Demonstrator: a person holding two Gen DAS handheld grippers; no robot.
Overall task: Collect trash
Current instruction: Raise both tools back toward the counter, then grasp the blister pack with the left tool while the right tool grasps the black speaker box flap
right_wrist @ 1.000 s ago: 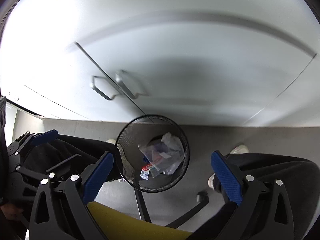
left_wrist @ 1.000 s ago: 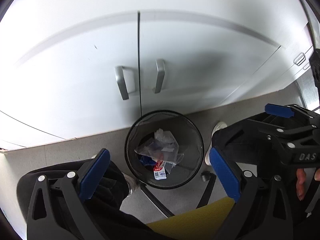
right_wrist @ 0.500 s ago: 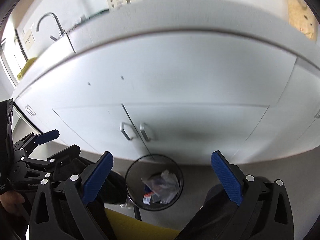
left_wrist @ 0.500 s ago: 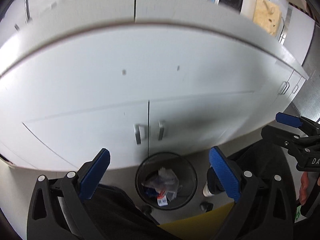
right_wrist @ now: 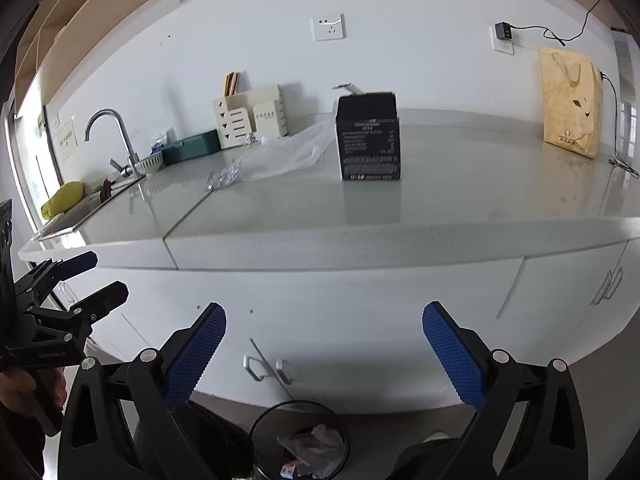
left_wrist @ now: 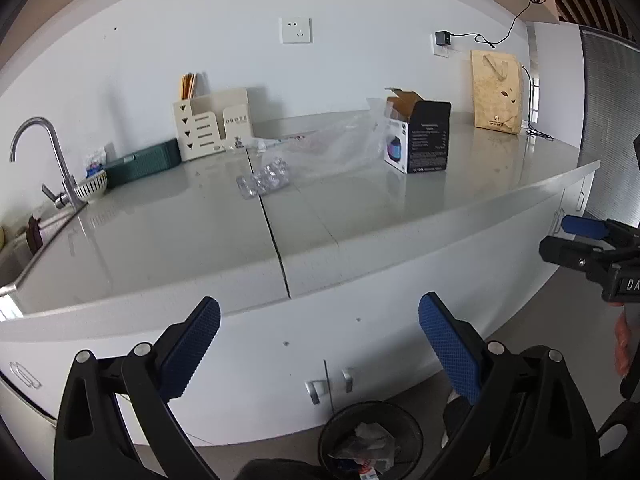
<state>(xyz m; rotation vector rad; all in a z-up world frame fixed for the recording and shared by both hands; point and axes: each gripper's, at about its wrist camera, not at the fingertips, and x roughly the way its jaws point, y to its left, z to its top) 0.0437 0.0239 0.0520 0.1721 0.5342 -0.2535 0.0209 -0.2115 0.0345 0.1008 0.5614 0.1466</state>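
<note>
On the grey counter (left_wrist: 160, 240) lie a crumpled clear blister pack (left_wrist: 262, 179) (right_wrist: 224, 178), a clear plastic bag (left_wrist: 332, 146) (right_wrist: 284, 152) and an open black box (left_wrist: 418, 136) (right_wrist: 368, 136). A black mesh bin (left_wrist: 370, 440) (right_wrist: 300, 440) holding trash stands on the floor below the cabinet doors. My left gripper (left_wrist: 320, 344) is open and empty, in front of the counter edge. My right gripper (right_wrist: 324, 348) is open and empty too, also short of the counter.
A sink with a tap (left_wrist: 44, 160) is at the left. A cream organiser (left_wrist: 212, 128), a green basket (left_wrist: 140, 164), a striped bowl (left_wrist: 93, 186) and a tan paper bag (left_wrist: 496, 92) stand along the wall. A yellow cloth (right_wrist: 62, 200) lies by the sink.
Both grippers have tilted up from the bin on the floor to face the countertop. The bin has dropped to the bottom of both views. Both stay open.
</note>
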